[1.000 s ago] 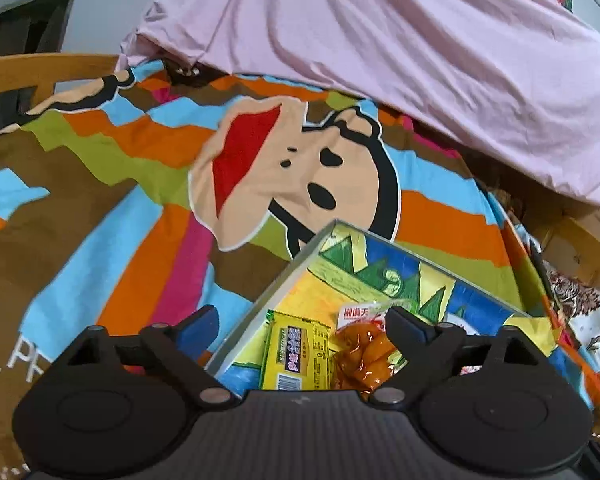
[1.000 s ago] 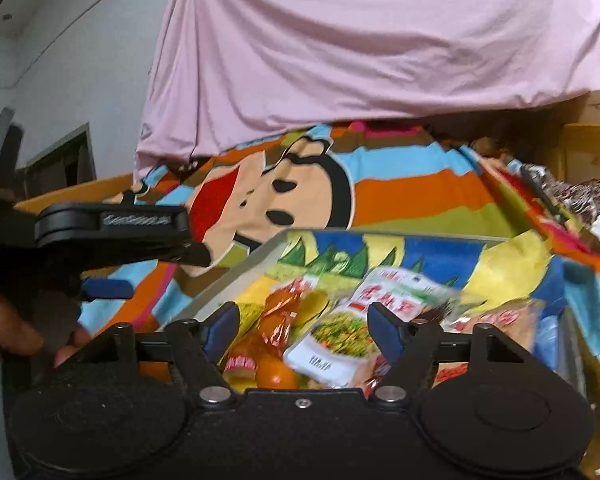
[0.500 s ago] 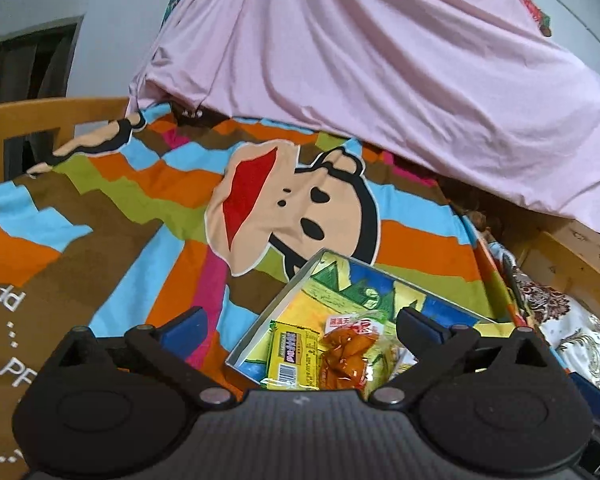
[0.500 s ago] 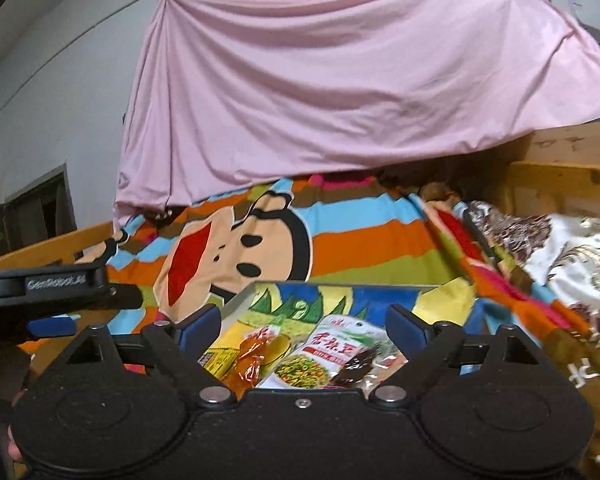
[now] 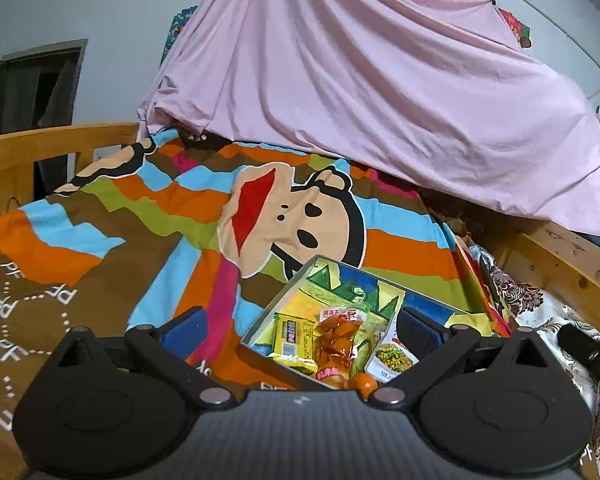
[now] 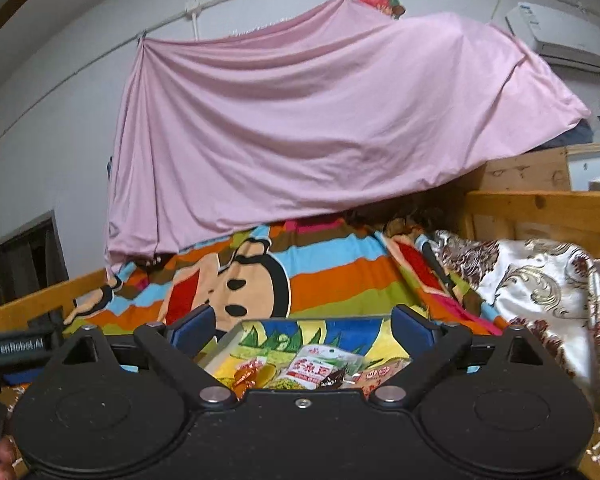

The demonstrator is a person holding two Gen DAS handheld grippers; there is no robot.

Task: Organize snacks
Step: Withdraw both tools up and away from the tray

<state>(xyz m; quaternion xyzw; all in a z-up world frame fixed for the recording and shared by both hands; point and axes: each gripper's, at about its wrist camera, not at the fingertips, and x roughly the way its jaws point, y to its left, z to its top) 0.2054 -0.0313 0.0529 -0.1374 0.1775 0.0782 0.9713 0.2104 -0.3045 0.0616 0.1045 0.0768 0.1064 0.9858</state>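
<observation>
Now, left gripper (image 5: 300, 326): jaws wide, holding nothing.
Right gripper (image 6: 302, 328): jaws wide, holding nothing.
Snack box (image 5: 262, 320): on striped blanket (image 5: 100, 240), near both grippers.
Snacks: yellow packet (image 5: 293, 338), orange packet (image 5: 336, 340) inside box.

One box (image 5: 300, 280) lies ahead of the claws, holding at least four snack packets (image 5: 294, 334) and one orange (image 5: 363, 383).
</observation>
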